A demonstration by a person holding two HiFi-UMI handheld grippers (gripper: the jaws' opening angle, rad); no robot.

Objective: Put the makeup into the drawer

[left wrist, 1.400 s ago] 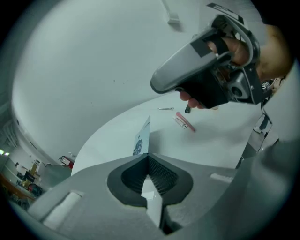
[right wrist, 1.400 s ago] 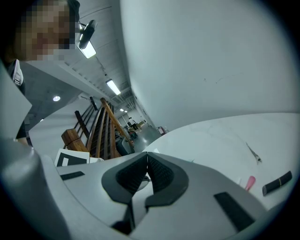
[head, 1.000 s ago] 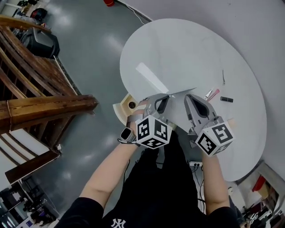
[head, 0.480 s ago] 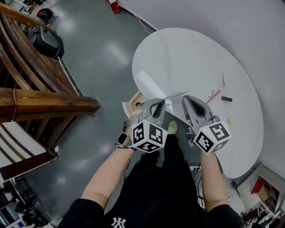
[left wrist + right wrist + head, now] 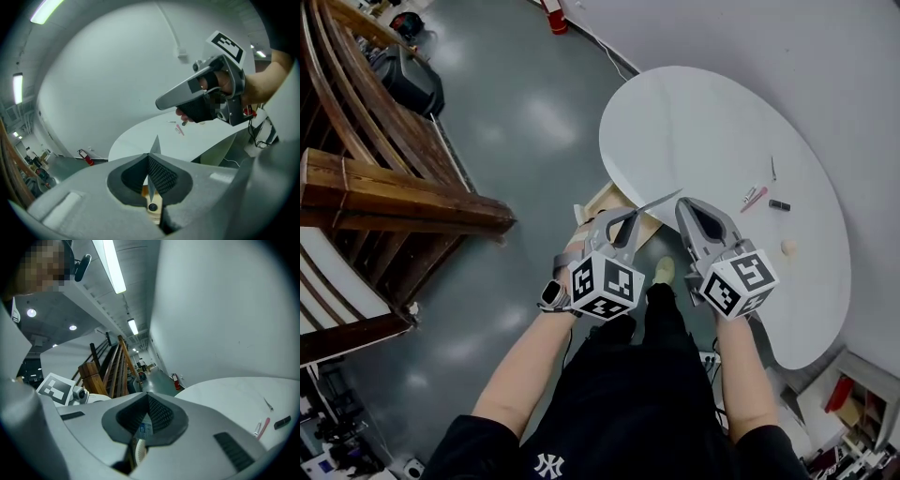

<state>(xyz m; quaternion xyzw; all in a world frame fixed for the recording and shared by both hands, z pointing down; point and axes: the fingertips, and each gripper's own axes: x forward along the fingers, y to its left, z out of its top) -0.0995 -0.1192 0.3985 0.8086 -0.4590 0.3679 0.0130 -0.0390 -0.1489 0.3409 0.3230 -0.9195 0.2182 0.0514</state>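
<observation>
Head view: a person in dark clothes stands on a grey floor [image 5: 516,122] just beside a round white table [image 5: 703,131], with a two-jaw gripper in each hand. The left gripper [image 5: 619,220] and the right gripper [image 5: 689,211] are held side by side at waist height. Both point toward the near edge of the table.

Seen along its own jaws, the left gripper has its fingers pressed together at the tips with nothing between them. A pale wooden drawer [image 5: 602,199] with a dark knob shows through the gap below the tips. It sits low under the table's near edge, just in front of the left gripper.

The right gripper's fingers also meet at the tips. Something white with a blue mark shows through the gap below them, too unclear to identify.

The makeup lies on the far right part of the tabletop, well apart from both grippers and from the drawer. It includes a pink stick [image 5: 753,197], a small black piece [image 5: 779,205] just beside it, a thin dark sliver [image 5: 772,169] farther back and a small beige round item [image 5: 787,247] nearer the person.

A wooden stair railing [image 5: 394,187] stands on the person's left. A red fire extinguisher [image 5: 553,17] sits by the far wall. A watch [image 5: 551,292] is on the left wrist.
</observation>
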